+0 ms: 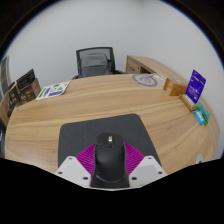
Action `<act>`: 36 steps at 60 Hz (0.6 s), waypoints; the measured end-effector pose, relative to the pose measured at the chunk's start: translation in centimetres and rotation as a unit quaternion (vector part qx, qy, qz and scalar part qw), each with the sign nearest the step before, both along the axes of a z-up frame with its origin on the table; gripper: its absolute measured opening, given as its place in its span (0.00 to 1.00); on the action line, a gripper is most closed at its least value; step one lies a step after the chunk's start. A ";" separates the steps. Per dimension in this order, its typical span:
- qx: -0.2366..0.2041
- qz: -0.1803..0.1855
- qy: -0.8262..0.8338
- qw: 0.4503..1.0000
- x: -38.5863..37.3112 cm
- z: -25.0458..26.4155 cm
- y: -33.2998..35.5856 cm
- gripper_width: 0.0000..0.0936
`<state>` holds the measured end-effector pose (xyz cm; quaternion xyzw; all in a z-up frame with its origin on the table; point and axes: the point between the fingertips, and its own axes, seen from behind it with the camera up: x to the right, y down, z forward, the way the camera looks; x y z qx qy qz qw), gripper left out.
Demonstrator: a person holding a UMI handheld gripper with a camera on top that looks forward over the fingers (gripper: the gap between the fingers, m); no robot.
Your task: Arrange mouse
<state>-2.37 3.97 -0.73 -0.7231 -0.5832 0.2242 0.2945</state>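
A black computer mouse (108,158) sits between my gripper's (109,161) two fingers, its nose pointing away from me. The magenta pads (87,155) press against both of its sides. The mouse is over the near part of a dark grey mouse mat (80,135) that lies on a wooden table (90,105). I cannot tell whether the mouse rests on the mat or is held just above it.
A black office chair (95,62) stands beyond the table's far edge. Papers and boxes (30,88) lie at the left far side. A roll of tape (146,78), a blue-purple box (196,85) and a small teal item (201,113) are at the right.
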 end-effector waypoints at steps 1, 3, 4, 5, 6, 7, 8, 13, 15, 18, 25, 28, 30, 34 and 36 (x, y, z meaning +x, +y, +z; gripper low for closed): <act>-0.001 0.001 0.000 1.000 0.0 0.0 0.0 0.40; -0.005 0.004 0.001 1.000 -0.1 -0.1 -0.1 0.40; -0.007 0.004 0.001 1.000 0.0 -0.1 -0.1 0.40; -0.011 0.003 0.001 1.000 0.0 -0.2 -0.1 0.41; -0.015 0.001 0.001 1.000 0.0 -0.2 -0.1 0.41; -0.019 0.001 0.001 1.000 0.0 -0.3 -0.1 0.42; -0.023 0.002 0.001 1.000 -0.1 -0.2 -0.2 0.44; -0.026 0.008 -0.001 1.000 0.0 -0.3 -0.4 0.55; -0.020 0.011 0.000 1.000 -0.1 -0.2 -0.3 0.67; -0.011 0.010 0.006 1.000 -0.2 0.2 0.0 0.93; -0.005 0.014 0.005 1.000 0.1 0.6 -0.3 0.92; -0.005 0.009 0.004 1.000 0.3 1.0 -0.3 0.92; -0.005 0.008 0.002 1.000 0.7 1.4 -0.3 0.92; -0.005 0.010 -0.002 1.000 1.7 2.5 -0.8 0.92; -0.006 0.011 -0.002 1.000 2.5 3.3 -1.1 0.92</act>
